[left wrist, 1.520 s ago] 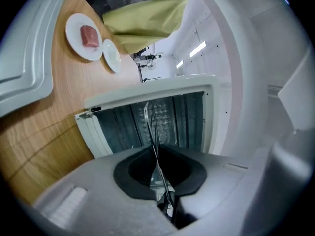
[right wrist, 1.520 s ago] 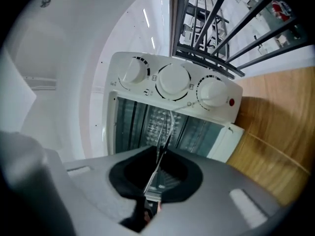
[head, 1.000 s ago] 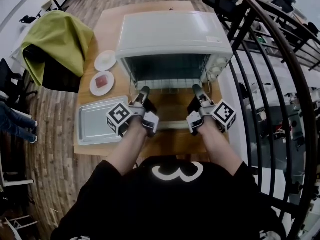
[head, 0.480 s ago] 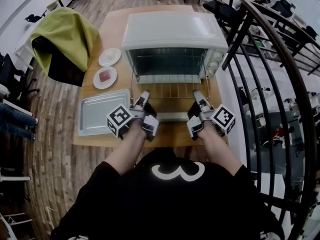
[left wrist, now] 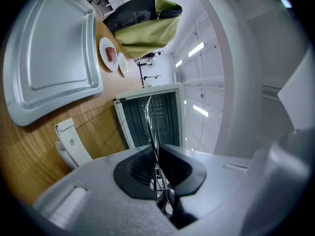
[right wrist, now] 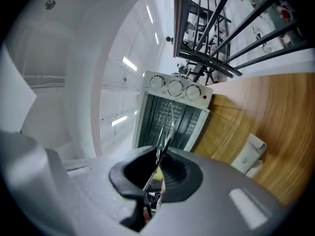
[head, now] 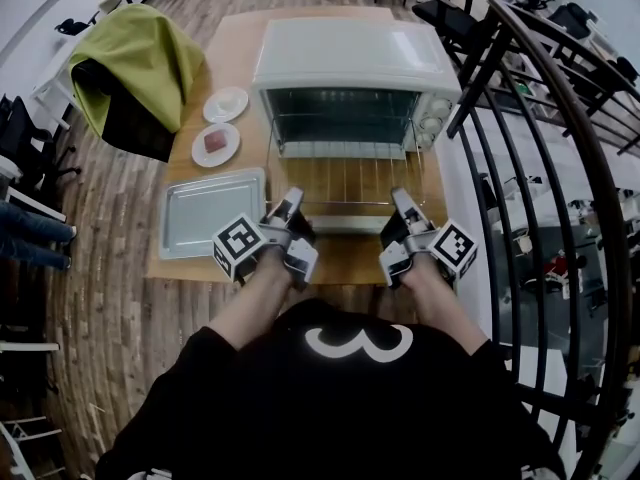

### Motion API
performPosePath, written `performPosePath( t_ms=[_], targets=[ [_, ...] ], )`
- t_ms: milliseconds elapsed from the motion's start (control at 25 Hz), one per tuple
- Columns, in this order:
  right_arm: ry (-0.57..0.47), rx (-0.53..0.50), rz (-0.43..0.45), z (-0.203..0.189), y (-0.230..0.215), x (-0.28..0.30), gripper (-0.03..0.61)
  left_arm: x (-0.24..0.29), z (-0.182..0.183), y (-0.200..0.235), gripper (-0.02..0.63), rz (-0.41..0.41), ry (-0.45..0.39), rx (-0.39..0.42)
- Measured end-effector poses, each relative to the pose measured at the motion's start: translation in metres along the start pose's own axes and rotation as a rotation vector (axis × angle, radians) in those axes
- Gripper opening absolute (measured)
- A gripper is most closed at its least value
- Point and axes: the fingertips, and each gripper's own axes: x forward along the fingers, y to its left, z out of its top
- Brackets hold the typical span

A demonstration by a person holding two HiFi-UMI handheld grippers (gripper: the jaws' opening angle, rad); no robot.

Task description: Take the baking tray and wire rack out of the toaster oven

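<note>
The wire rack hangs level over the open glass door of the white toaster oven, most of it outside the cavity. My left gripper is shut on the rack's near edge at the left, my right gripper on the same edge at the right. In the left gripper view the rack runs edge-on from the left gripper toward the oven. The right gripper pinches the rack likewise. The silver baking tray lies on the table left of the oven.
Two small white plates stand behind the tray, one with a red piece on it. A green cloth drapes over a chair at the left. A black railing runs close along the right. The door's handle lies between my grippers.
Both grippers have moved back toward me, away from the oven, drawing the wire rack further out over the open door. Their grip has stayed the same.
</note>
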Motion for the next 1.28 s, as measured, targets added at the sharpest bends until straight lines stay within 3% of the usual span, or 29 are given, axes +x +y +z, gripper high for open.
performPosePath(
  t_ms=[240, 560, 840, 1280],
  targets=[
    [0.008, 0.013, 0.001, -0.009, 0.013, -0.008, 0.020, -0.011, -0.001, -0.004, 0.027, -0.003, 0.015, -0.009],
    [0.022, 0.006, -0.024, -0.050, 0.020, -0.003, 0.020, -0.048, 0.028, 0.002, 0.026, 0.016, 0.011, -0.024],
    [0.071, 0.017, -0.021, -0.142, 0.052, 0.029, 0.020, -0.120, 0.103, 0.014, 0.026, 0.040, -0.030, -0.025],
    [0.162, 0.030, -0.002, -0.260, 0.077, 0.070, 0.021, -0.214, 0.188, 0.044, 0.026, 0.073, -0.117, -0.036]
  ],
)
